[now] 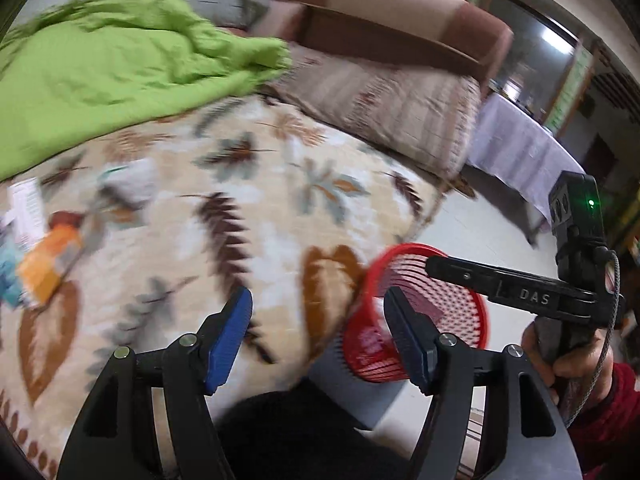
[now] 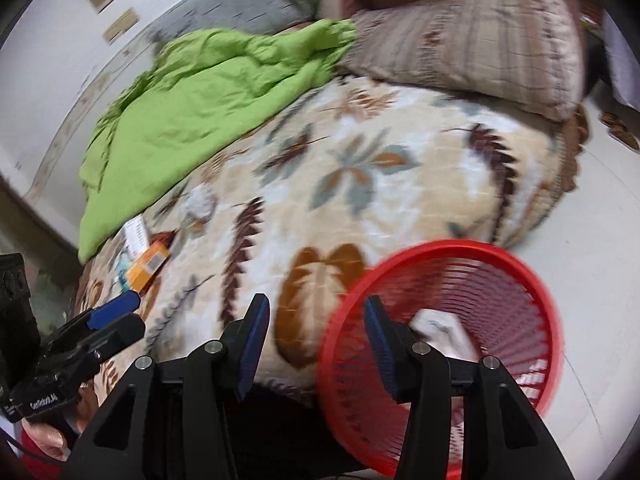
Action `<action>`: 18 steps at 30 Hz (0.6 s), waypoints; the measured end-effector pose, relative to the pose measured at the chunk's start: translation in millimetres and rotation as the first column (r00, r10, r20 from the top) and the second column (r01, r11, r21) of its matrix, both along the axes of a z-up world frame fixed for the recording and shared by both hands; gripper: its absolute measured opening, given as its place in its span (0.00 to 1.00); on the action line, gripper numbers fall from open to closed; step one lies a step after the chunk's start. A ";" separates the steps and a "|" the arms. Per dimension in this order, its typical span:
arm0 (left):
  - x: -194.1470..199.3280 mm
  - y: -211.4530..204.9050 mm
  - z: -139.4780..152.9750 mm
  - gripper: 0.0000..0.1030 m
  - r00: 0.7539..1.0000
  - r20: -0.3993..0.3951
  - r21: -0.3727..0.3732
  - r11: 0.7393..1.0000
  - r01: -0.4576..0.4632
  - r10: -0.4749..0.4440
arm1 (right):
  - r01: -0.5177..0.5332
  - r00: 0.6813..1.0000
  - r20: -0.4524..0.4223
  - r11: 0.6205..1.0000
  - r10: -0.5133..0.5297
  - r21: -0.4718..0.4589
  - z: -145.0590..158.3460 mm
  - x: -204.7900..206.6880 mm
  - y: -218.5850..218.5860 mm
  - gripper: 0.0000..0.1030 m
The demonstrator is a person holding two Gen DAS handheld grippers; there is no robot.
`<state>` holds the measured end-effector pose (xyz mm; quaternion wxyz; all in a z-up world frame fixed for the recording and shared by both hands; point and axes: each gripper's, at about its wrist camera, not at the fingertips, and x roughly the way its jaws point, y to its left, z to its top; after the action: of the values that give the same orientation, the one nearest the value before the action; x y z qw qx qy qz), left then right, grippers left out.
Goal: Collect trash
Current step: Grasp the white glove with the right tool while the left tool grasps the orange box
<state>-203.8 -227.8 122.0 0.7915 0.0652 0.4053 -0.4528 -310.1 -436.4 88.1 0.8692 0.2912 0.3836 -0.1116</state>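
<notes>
A red mesh waste basket (image 2: 500, 280) stands on the floor beside the bed; it also shows in the left wrist view (image 1: 460, 308). A white piece of trash (image 2: 436, 330) lies inside it. On the leaf-patterned blanket lie an orange box (image 2: 148, 266), a white printed paper (image 2: 136, 234) and a crumpled white wad (image 2: 200, 202). The orange box (image 1: 48, 264) and the paper (image 1: 26, 208) show at the left in the left wrist view. My left gripper (image 1: 318, 336) is open and empty above the blanket's edge. My right gripper (image 2: 316, 344) is open and empty, by the basket's rim.
A green sheet (image 1: 100, 68) lies bunched at the far side of the bed. A brown striped pillow (image 2: 480, 40) rests at the bed's head. White floor (image 2: 600, 220) lies to the right of the bed. A table with a white cloth (image 1: 516, 148) stands farther right.
</notes>
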 end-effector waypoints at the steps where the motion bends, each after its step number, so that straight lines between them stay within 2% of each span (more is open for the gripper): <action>1: 4.7 8.4 -0.2 0.65 1.000 0.003 0.001 1.000 -0.020 0.020 | -0.016 1.000 -0.001 1.000 0.016 -0.001 -0.6 7.4 5.9 0.51; 6: 30.9 61.9 0.8 0.66 0.988 0.045 0.008 0.989 -0.148 0.148 | -0.108 0.994 -0.008 0.994 0.108 -0.002 -3.0 46.9 38.2 0.52; 9: 49.7 94.0 0.6 0.68 0.972 0.062 0.010 0.974 -0.228 0.227 | -0.158 0.987 -0.013 0.987 0.158 -0.008 -3.9 68.8 55.5 0.55; 16: 95.7 162.2 -0.9 0.72 0.921 0.029 -0.024 0.922 -0.388 0.388 | -0.262 0.965 -0.020 0.964 0.261 -0.052 -2.0 126.4 90.6 0.59; 18: 104.3 174.3 -3.0 0.72 0.910 0.016 -0.030 0.910 -0.414 0.415 | -0.289 0.957 -0.015 0.955 0.288 -0.071 0.1 147.6 97.0 0.64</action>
<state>-99.5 -53.6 119.1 0.8747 -0.0276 0.3952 -0.2791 -162.5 -339.4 88.2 0.8853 0.2001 0.4197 0.0019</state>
